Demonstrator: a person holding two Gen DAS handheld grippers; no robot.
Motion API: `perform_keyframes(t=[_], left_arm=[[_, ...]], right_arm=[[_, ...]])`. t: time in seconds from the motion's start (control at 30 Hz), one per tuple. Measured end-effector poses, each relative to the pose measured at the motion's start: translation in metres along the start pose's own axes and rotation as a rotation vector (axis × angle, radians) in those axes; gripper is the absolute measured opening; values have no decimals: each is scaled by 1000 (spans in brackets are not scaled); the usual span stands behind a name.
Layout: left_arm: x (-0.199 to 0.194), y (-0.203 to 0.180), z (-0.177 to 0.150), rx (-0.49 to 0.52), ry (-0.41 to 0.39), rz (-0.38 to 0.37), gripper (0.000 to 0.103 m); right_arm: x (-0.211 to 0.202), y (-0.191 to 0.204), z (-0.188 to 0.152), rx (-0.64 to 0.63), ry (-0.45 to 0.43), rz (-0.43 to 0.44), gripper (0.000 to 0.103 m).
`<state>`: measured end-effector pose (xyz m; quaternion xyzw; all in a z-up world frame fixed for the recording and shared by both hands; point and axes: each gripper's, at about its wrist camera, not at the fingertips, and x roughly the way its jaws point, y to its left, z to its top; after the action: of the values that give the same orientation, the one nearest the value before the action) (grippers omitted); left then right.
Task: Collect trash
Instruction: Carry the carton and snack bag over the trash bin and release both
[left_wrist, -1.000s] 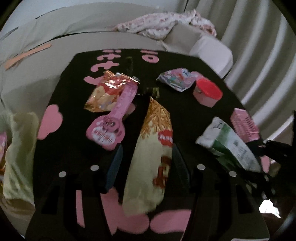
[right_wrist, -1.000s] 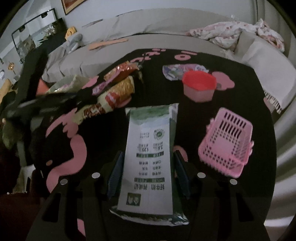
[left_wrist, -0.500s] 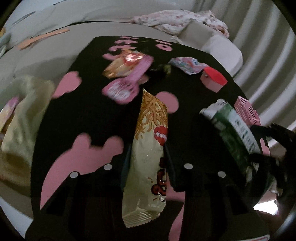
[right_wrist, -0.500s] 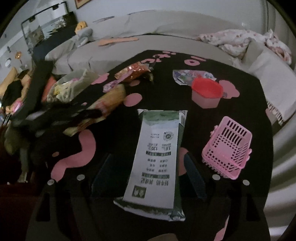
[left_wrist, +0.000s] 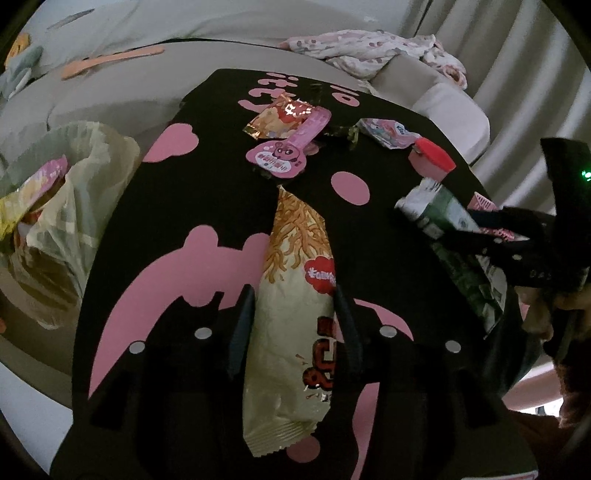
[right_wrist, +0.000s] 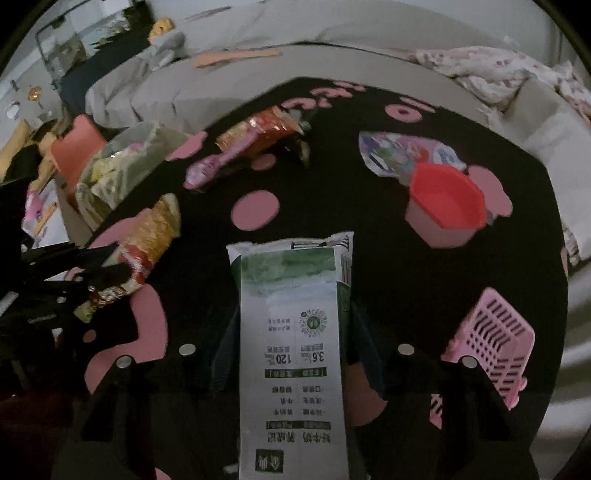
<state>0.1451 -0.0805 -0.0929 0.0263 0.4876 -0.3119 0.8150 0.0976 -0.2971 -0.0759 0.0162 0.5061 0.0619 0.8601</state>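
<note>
A long yellow noodle snack bag (left_wrist: 295, 236) sits between the fingers of my left gripper (left_wrist: 293, 295), above the black table (left_wrist: 166, 206). The pads press its sides while the jaws are opening. A green and white milk carton (right_wrist: 291, 387) lies lengthwise in my right gripper (right_wrist: 294, 312), whose jaws are closing against its edges. On the table lie a pink panda wrapper (left_wrist: 288, 147), an orange foil bag (left_wrist: 280, 114) and a colourful wrapper (right_wrist: 402, 155). A pale plastic trash bag (left_wrist: 70, 221) with wrappers inside stands off the table's left edge.
A pink cup with a red rim (right_wrist: 443, 206) stands at the right of the table. A pink slotted basket (right_wrist: 487, 339) lies tipped near the right edge. A grey sofa (right_wrist: 332, 48) with a crumpled cloth curves behind the table.
My left gripper carried the snack bag toward the left, bringing the trash bag into view. My right gripper's jaws spread wide around the carton, then narrowed onto it again.
</note>
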Motion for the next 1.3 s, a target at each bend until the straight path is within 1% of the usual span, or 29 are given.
perform_keyframes(t=[0.3,0.4,0.5,0.6,0.63,0.7,0.8,0.93,1.03,1.07,1.17,1.3], left_arm=[[9,-15,19,81,21,47,43],[17,-17,25,83,39,61,43],[24,-15,28,61,60,60,43],[26,-13,29,48,61,54,32],[24,-13,29,48,54,56,31],[11,-13,32,51,16,64,30],[-21,-11,40,52,-76,90,30],[-75,-6,52,50,-230,135,30],[-121,4,58,20,-369,163,30],[-141,11,60,3,-433,177,30],[-181,28,61,-37,-547,212,30],[-211,53,61,-94,-626,238,30]], right_arm=[[-56,-8,1,29,-191,-5,55],[-67,-9,-1,39,-228,0,55],[-72,-12,-1,49,-255,5,55],[-75,-15,-3,64,-268,14,55],[-77,-16,-3,66,-271,18,55],[-81,-16,-1,67,-286,24,55],[-89,-12,2,60,-312,32,55],[-109,3,15,22,-380,48,55],[-128,18,29,-7,-449,63,55],[-134,24,35,-17,-473,73,55],[-147,39,49,-41,-533,91,55],[-158,61,67,-74,-583,124,55]])
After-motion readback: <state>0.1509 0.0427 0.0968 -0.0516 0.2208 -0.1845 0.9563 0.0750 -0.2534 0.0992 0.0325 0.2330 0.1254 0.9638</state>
